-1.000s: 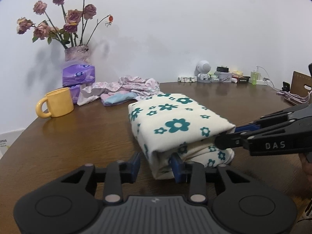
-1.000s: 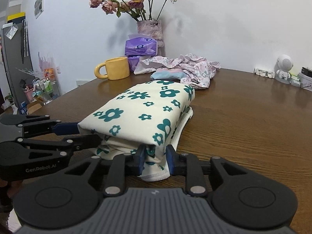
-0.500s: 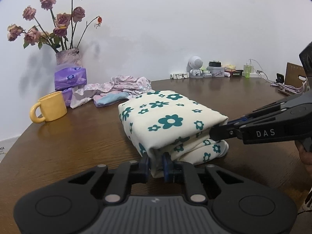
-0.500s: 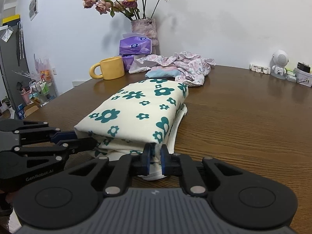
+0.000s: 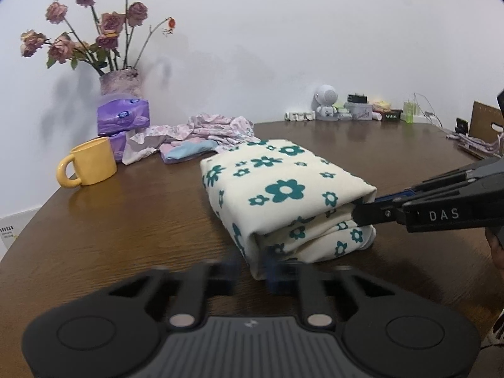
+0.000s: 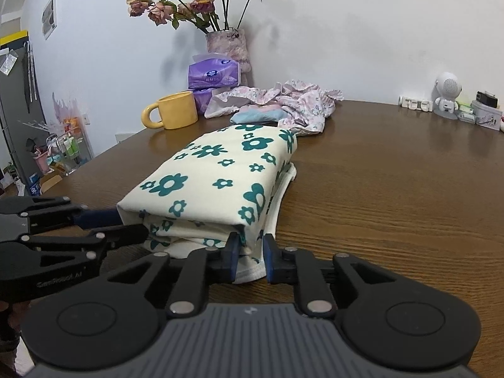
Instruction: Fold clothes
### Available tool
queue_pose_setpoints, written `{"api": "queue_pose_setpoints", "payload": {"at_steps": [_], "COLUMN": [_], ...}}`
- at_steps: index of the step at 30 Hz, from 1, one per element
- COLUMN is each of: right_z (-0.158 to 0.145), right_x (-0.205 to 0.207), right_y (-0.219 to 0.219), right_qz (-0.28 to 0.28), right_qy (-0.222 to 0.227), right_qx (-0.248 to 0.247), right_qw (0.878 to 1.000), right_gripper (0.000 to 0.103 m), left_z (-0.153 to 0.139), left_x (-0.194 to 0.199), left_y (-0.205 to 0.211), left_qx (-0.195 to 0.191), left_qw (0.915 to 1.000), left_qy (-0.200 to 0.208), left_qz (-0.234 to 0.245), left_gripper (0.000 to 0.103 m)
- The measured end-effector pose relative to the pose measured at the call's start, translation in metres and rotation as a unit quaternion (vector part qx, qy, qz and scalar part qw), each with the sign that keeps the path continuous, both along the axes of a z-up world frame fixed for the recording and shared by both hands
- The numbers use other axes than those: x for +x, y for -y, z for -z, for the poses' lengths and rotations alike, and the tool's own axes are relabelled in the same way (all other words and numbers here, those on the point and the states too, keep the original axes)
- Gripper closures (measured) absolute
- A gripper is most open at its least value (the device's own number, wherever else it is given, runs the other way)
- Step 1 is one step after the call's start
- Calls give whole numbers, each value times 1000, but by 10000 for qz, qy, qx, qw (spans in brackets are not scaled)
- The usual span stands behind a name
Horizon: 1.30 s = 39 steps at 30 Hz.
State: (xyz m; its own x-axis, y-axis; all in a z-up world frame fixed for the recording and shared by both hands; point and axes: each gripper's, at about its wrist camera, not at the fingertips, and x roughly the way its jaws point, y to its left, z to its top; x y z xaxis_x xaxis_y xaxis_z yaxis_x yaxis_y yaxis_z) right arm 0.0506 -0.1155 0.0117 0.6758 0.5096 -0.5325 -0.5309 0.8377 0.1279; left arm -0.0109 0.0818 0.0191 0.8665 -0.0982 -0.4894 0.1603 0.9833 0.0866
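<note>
A cream garment printed with teal flowers [image 5: 285,195] lies folded into a thick rectangular bundle in the middle of a round brown wooden bench [image 6: 393,189]. Its long axis runs away from both cameras, toward the wall, so one short end faces the person.

The left gripper [image 5: 252,266] sits at the near left corner of that short end. Its blue-padded jaws stand a little apart with the corner of cloth between them; they are blurred, and it cannot be told for certain whether they press the cloth. The right gripper [image 6: 249,258] sits at the near right corner. Its jaws are also slightly apart, straddling the layered edge without visibly squeezing it. Both grippers are about equally near the bundle, one at each corner of the same end.

From this position, any further fold would likely carry the near end away from the person along the long axis, toward the far end.

Beyond the bundle lies a crumpled pink floral garment [image 6: 299,100], unfolded. Left of that stand a yellow mug [image 6: 174,110], purple tissue packs [image 6: 212,74] and a vase of dried roses [image 6: 228,45].
</note>
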Motion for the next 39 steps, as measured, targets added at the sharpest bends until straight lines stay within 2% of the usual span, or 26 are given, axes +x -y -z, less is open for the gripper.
{"api": "queue_pose_setpoints", "payload": {"at_steps": [5, 8, 12, 13, 18, 19, 21, 23, 26, 27, 28, 29, 30, 32, 39], "right_z": [1, 1, -2, -2, -1, -1, 0, 1, 4, 6, 7, 7, 7, 6, 5], "right_x": [1, 1, -3, -3, -5, -6, -8, -10, -10, -8, -5, -4, -3, -1, -1], "right_y": [-1, -1, 4, 6, 6, 5, 3, -1, -7, -9, -11, -11, -12, -12, -12], "right_qz": [0, -20, -41, -41, -143, -197, -302, -408, -510, -513, -524, -556, -597, -691, -923], "right_qy": [-31, -51, -13, -7, -54, -70, -86, -10, 61, 58, 52, 47, 62, 98, 363], "right_qx": [-11, -26, 4, -10, -175, -207, -287, -428, -619, -682, -731, -752, -786, -878, -1276], "right_qw": [10000, 10000, 10000, 10000, 9997, 9996, 9991, 9983, 9968, 9963, 9959, 9956, 9951, 9937, 9869], "right_gripper": [96, 92, 86, 86, 86, 84, 66, 64, 65, 71, 75, 84, 92, 96, 96], "left_z": [3, 4, 3, 2, 0, -1, -1, 0, 2, 3, 3, 3, 4, 5, 3], "left_x": [0, 0, -2, -3, -5, -5, -4, -2, 2, 4, 5, 6, 6, 8, 9], "left_y": [5, 5, 2, 1, 0, 0, 1, 1, 5, 6, 7, 7, 7, 7, 7], "left_qx": [202, 203, 76, 58, -28, -32, 7, 30, 100, 147, 169, 190, 188, 191, 234], "left_qw": [9998, 9998, 10000, 10000, 10000, 10000, 10000, 10000, 9999, 9998, 9997, 9996, 9996, 9994, 9992], "left_qy": [30, 31, -37, -36, -31, -21, -21, -33, -80, -103, -133, -163, -205, -255, -279], "left_qz": [77, 79, 3, -7, -26, -32, -41, -21, 28, 47, 66, 86, 104, 148, 165], "left_gripper": [97, 97, 83, 76, 68, 66, 65, 63, 65, 65, 72, 81, 84, 91, 92]}}
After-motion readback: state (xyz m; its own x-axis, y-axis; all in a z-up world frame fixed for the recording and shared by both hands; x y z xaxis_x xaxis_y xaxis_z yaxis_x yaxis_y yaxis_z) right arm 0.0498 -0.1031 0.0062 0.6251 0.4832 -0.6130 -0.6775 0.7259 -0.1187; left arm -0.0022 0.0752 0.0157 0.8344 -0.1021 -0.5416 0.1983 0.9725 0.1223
